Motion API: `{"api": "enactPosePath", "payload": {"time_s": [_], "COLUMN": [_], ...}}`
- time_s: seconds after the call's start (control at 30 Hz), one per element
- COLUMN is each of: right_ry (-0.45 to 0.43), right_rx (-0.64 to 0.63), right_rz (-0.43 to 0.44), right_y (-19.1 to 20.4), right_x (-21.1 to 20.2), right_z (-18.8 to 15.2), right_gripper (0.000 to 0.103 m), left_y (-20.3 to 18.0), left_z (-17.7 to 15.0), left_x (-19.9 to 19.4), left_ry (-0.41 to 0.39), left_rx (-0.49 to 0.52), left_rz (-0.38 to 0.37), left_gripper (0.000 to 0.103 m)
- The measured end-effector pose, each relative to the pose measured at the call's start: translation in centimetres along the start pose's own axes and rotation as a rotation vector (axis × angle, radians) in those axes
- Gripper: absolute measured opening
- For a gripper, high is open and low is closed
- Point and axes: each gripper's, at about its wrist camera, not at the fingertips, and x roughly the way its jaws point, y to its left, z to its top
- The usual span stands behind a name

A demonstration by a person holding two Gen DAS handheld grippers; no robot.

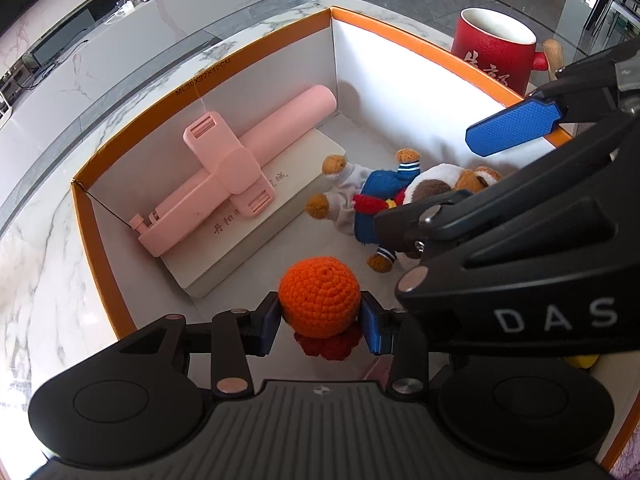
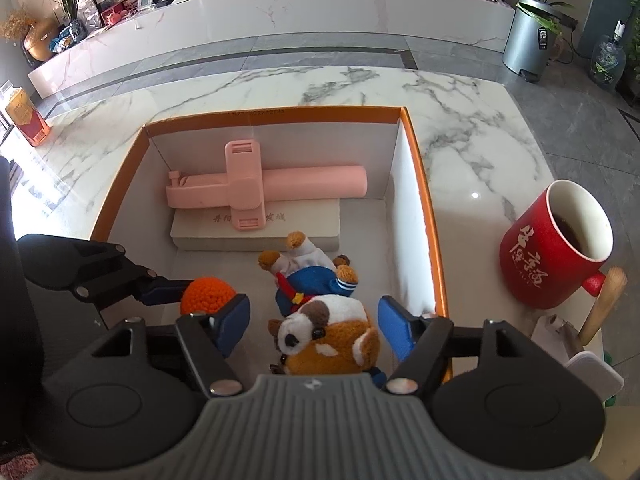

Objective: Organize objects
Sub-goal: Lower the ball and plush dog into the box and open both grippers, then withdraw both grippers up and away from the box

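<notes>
From the left wrist, the left claw (image 1: 320,312) pinches the orange crochet ball (image 1: 319,297) low inside the orange-rimmed box (image 1: 208,68), bare floor ahead up to the white notebook (image 1: 256,236) carrying the pink gadget (image 1: 236,168).

From the right wrist, the right claw (image 2: 314,326) gapes wide astride the plush dog (image 2: 320,328), its right finger close against the box wall; a red mug (image 2: 556,248) stands outside on the tabletop (image 2: 280,88).
</notes>
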Motion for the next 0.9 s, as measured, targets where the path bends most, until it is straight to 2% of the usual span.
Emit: {"api": "enactPosePath", "payload": {"time_s": [0.3,0.47,0.53,0.9], "right_ry": [-0.014,-0.044,-0.065,-0.203], "right_rx": [-0.006,-0.015,-0.016,-0.010], "right_rz": [0.011,0.011,0.013,0.051], "right_y": [-0.2,-0.3,-0.4,-1.3], "right_x": [-0.4,-1.5,-2.2,-7.5], "right_z": [-0.6,-0.8,-0.9,-3.2], "right_gripper": [0.077,0.080,0.081,0.085], "left_y": [-0.5,-0.7,-0.7,0.8], "left_z": [-0.7,-1.1,-1.2,-3.4], "left_x": [-0.8,-2.3,-3.1,-8.4], "left_ry": [-0.023,-0.052,-0.069,-0.222], "left_rx": [0.026,0.024,0.005,-0.208], "left_rz": [-0.014,-0.009,0.006,0.011], "left_gripper": [0.068,0.071,0.076,0.075]}}
